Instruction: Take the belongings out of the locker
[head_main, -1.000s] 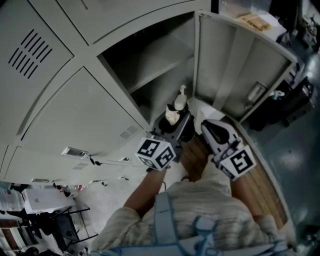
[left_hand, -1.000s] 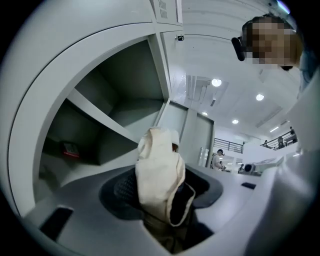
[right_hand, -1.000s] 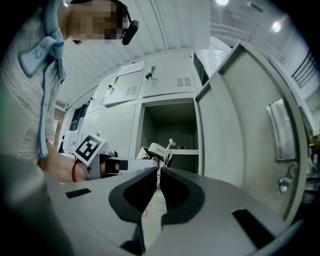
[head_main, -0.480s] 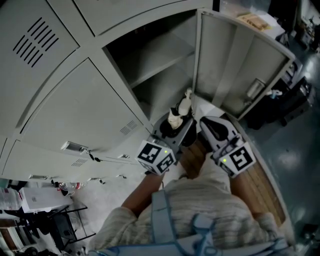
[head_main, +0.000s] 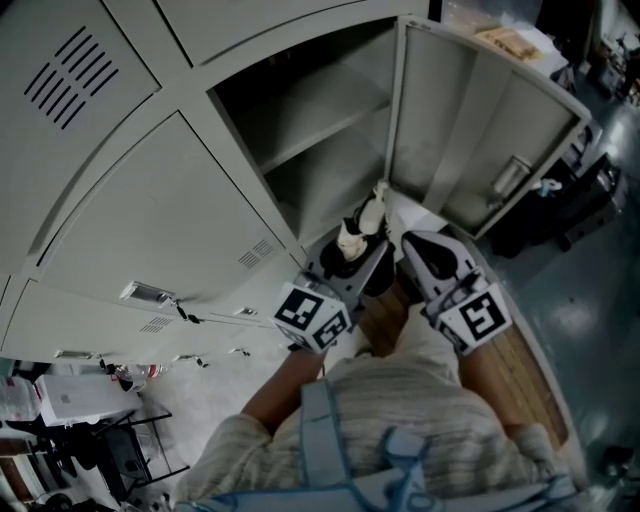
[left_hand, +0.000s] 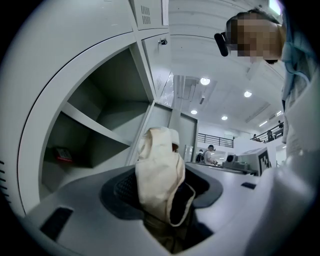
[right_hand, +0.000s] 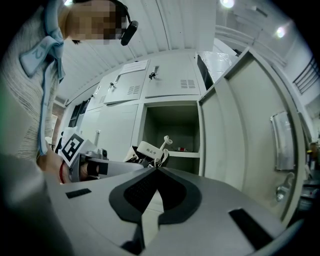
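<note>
At 9 o'clock in the head view stand closed locker doors of flat grey-painted sheet metal, one with slotted vents. Next to them the open locker (head_main: 310, 115) shows a thin metal shelf. In the left gripper view a small red item (left_hand: 62, 154) lies on the lower level at 9 o'clock, too small to identify.

The left claw (left_hand: 162, 186) is closed on a cream cloth item (left_hand: 157, 160), pinched low down so its crumpled top stands free above the pads. It sits at 12 o'clock from that claw's marker cube, just at the locker's mouth. The fabric looks matte and woven, with a dark lining showing at one fold. I cannot tell what kind of article it is.

It should handle as light, limp and not fragile. It won't slip easily, but loose ends may droop or snag on the shelf edge. A grip on the bunched middle, as now, seems soundest.

The right claw (right_hand: 156, 169) is closed on nothing, its tips meeting. At 2 o'clock the locker door (head_main: 470, 130) hangs open, smooth metal with a latch.
</note>
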